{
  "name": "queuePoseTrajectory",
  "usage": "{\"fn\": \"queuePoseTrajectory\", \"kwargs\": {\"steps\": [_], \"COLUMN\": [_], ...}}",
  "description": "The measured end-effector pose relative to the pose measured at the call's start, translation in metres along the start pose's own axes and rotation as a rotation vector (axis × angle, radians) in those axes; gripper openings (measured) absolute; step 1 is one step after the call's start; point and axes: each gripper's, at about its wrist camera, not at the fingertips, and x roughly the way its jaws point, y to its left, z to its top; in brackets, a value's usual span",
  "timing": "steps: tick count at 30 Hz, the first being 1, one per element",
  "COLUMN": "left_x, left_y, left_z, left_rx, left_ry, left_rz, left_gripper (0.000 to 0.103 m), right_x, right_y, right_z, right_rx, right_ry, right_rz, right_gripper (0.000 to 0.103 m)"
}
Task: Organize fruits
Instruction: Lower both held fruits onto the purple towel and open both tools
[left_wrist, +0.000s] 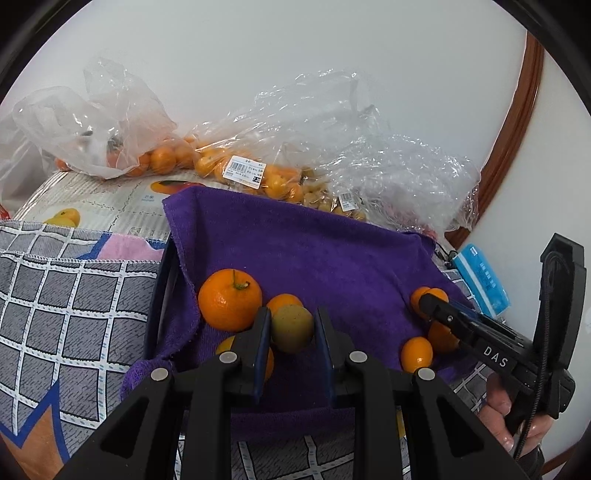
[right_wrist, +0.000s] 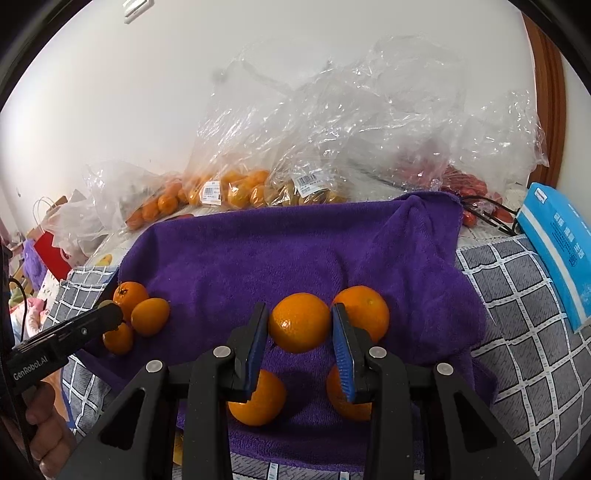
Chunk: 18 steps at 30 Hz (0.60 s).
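Note:
In the left wrist view my left gripper (left_wrist: 291, 318) is shut on a small yellow-green fruit (left_wrist: 291, 330) just above the purple towel (left_wrist: 332, 251). A big stemmed mandarin (left_wrist: 229, 300) lies to its left, with a smaller orange one (left_wrist: 283, 300) right behind the held fruit. In the right wrist view my right gripper (right_wrist: 300, 314) is shut on a mandarin (right_wrist: 300, 323), held over the towel (right_wrist: 258, 251). Three more mandarins (right_wrist: 364, 308) lie around it. Left of them sits a cluster of small mandarins (right_wrist: 149, 315), where the left gripper (right_wrist: 109, 312) reaches in.
Clear plastic bags of oranges (left_wrist: 162, 158) and small yellow fruit (right_wrist: 314, 192) lie along the wall behind the towel. A bag of red fruit (right_wrist: 469, 188) is at the back right. A blue packet (right_wrist: 561, 251) rests on the grey checked cloth (left_wrist: 74, 295).

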Motion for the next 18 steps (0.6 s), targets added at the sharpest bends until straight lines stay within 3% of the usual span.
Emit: {"fn": "queuePoseTrajectory", "kwargs": {"steps": [9,12,18], "left_x": [0.0018,0.0023,0.0043], "left_y": [0.0029,0.0033,0.0021], "left_z": [0.0004,0.0004,-0.0001], "left_rx": [-0.011,-0.009,-0.004], "left_ry": [0.008,0.007,0.005], "left_rz": [0.017,0.017,0.006], "left_gripper": [0.023,0.023,0.023], "right_x": [-0.0021,-0.0034,-0.0031], "right_y": [0.0041,0.0049,0.0051], "right_z": [-0.0006,-0.0008,-0.0008], "right_rx": [-0.011,-0.016,-0.016], "right_ry": [0.001,-0.003,-0.004], "right_rz": [-0.003,0.002,-0.007], "right_gripper": [0.035,0.042,0.042]}}
